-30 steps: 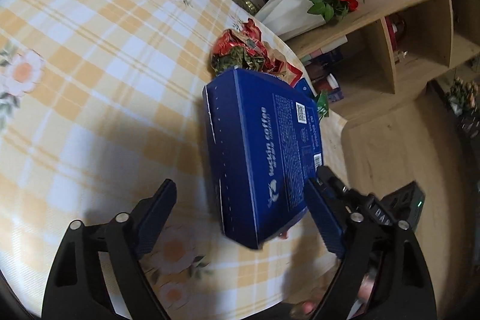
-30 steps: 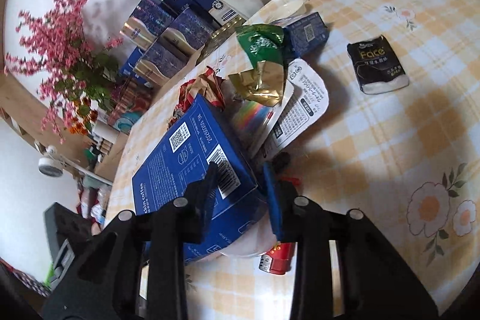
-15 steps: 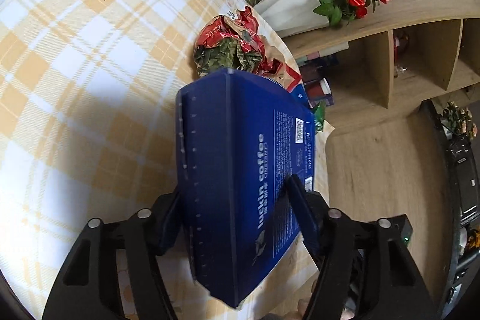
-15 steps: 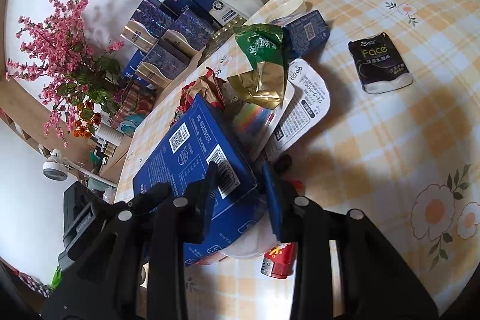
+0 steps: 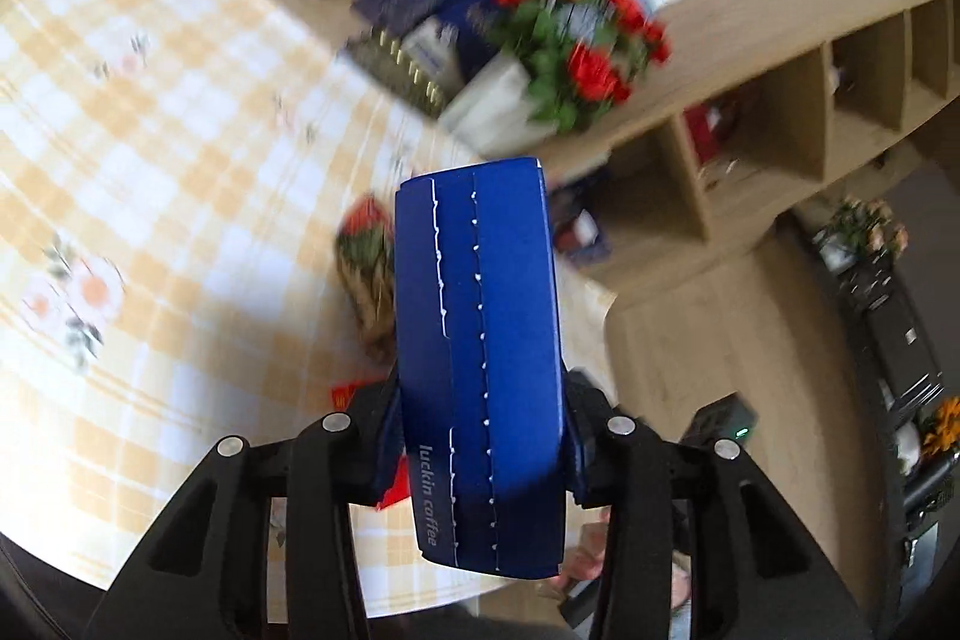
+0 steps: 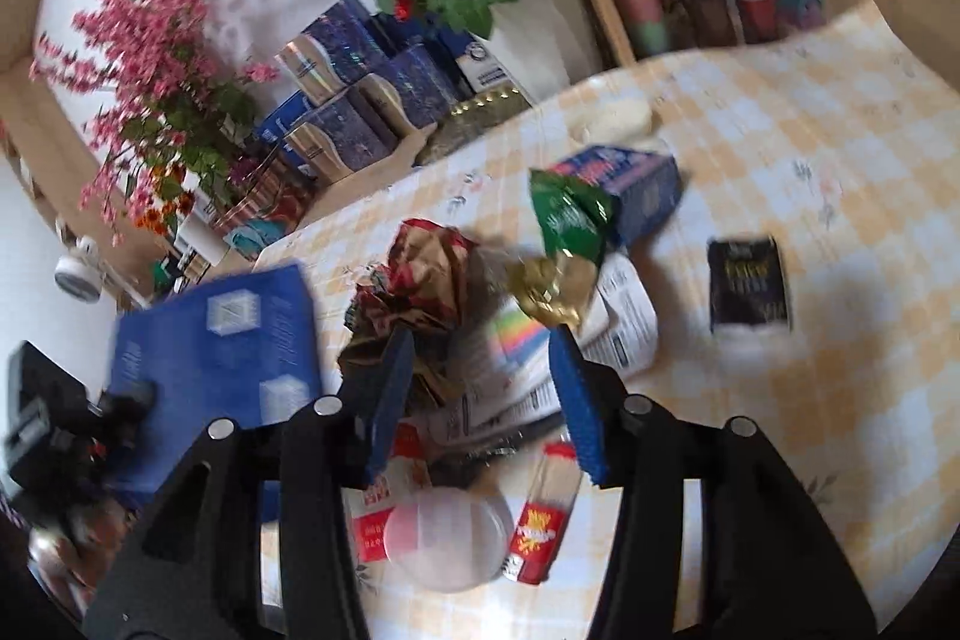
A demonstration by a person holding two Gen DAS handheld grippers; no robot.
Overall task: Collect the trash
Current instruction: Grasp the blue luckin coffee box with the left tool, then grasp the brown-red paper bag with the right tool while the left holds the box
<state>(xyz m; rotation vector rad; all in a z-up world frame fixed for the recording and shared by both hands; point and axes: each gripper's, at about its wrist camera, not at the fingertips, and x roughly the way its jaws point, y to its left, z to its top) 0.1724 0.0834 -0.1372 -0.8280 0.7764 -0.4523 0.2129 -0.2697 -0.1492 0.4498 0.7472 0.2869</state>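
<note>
My left gripper [image 5: 480,400] has its jaws closing, and the pads press on both sides of a blue coffee box [image 5: 480,340] held up off the checked table [image 5: 150,130]. The right wrist view shows that box [image 6: 216,340] at the left, clear of my right gripper [image 6: 480,346]. The right jaws are opening with nothing between them, above a trash pile. The pile holds a crumpled red-gold wrapper [image 6: 420,280], a green-gold snack bag [image 6: 564,232], a white printed lid [image 6: 624,328], a clear round lid [image 6: 447,544] and a small red packet [image 6: 540,532].
A black tissue pack [image 6: 747,283] lies alone to the right, and a small blue carton [image 6: 636,184] sits behind the pile. Red roses in a white pot [image 6: 528,16], stacked blue boxes [image 6: 360,100] and pink flowers [image 6: 150,58] line the back. Wooden shelves [image 5: 780,112] stand beyond the table edge.
The left gripper closed on the blue box and lifted it off the table. The right gripper let go of the box's corner, opened and rose.
</note>
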